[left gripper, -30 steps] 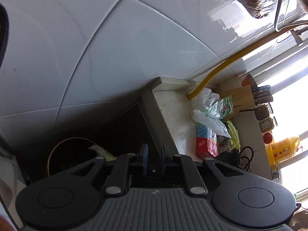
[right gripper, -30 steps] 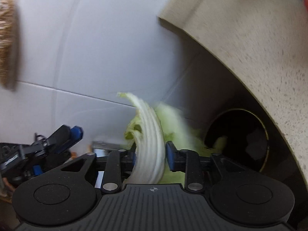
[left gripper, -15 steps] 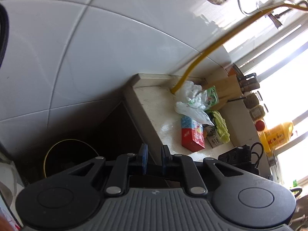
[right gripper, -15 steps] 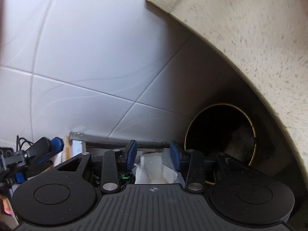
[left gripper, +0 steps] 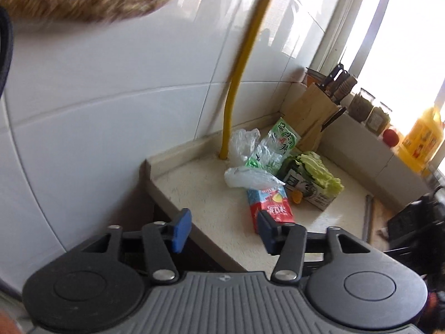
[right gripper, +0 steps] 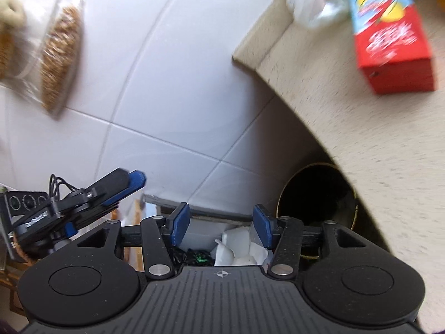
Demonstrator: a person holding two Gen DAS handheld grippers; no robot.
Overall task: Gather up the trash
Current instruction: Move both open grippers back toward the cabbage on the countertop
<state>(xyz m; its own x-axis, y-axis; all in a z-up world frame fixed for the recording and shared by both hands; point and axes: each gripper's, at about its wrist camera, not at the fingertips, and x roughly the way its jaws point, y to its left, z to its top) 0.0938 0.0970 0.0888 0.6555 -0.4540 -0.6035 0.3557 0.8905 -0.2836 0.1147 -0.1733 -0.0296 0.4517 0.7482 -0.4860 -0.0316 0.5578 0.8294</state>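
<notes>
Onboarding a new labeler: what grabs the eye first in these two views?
The heap of trash on the counter corner: a red carton nearest the edge, clear plastic bags and cabbage leaves behind it, beside a yellow hose. Below the counter's edge, a dark round bin stands against the tiled wall. Both the left gripper and the right gripper are open and empty, having just been opening.

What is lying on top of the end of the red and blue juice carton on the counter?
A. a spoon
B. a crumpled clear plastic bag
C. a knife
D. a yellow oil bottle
B: in the left wrist view a crumpled clear plastic bag lies over the far end of the red and blue juice carton on the speckled beige counter.
</notes>
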